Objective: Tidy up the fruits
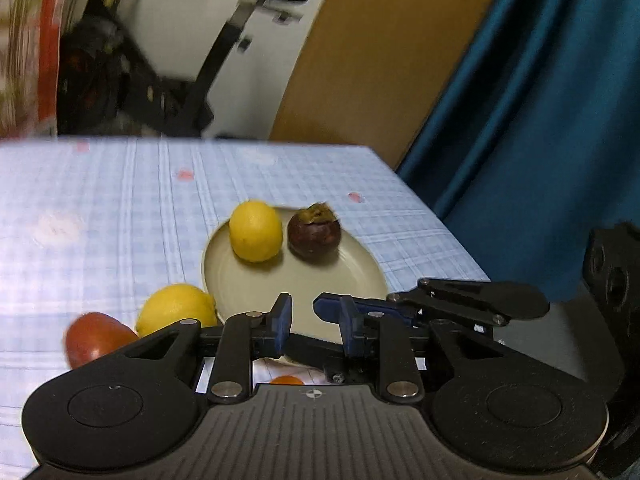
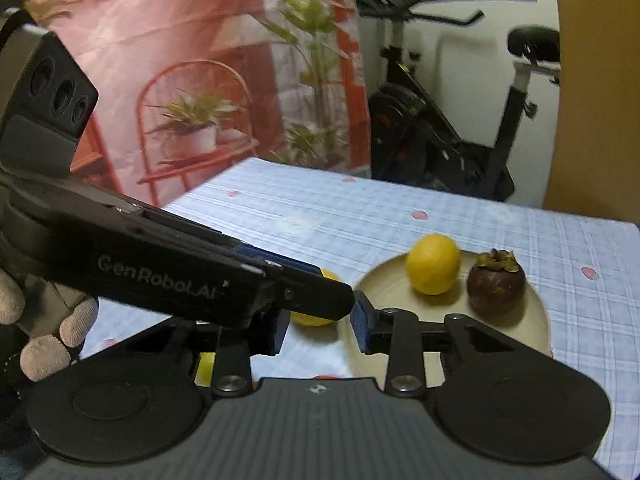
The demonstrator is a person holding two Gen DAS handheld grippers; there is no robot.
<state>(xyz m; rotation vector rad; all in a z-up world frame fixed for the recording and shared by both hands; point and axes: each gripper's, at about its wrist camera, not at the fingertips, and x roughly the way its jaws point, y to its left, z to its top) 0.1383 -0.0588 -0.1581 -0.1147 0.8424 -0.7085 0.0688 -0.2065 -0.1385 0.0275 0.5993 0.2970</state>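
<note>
On the blue-checked tabletop [image 1: 120, 208] sat a round cream ceramic plate [image 1: 352, 276], and on it I already had a yellow lemon [image 1: 256, 236] and a dark purple mangosteen with a dried green cap [image 1: 314, 236], close beside each other toward the far rim, which left the near half bare for more fruit. Off the plate, just beside its left edge, lay a second yellow lemon [image 1: 176, 308], and next to that a reddish oval fruit [image 1: 94, 338], possibly a tomato, though blur made that hard to judge. A small orange fruit [image 1: 286, 380] peeped out below the linkage.

My left hand-held gripper [image 1: 312, 320] hung over the near rim with its blue pads apart and nothing between them. My right hand-held gripper [image 2: 316, 326] was likewise parted and empty, its left finger hidden behind the other tool crossing in front. I judged the loose lemon the natural next pick, since it lay nearest the plate.
</note>
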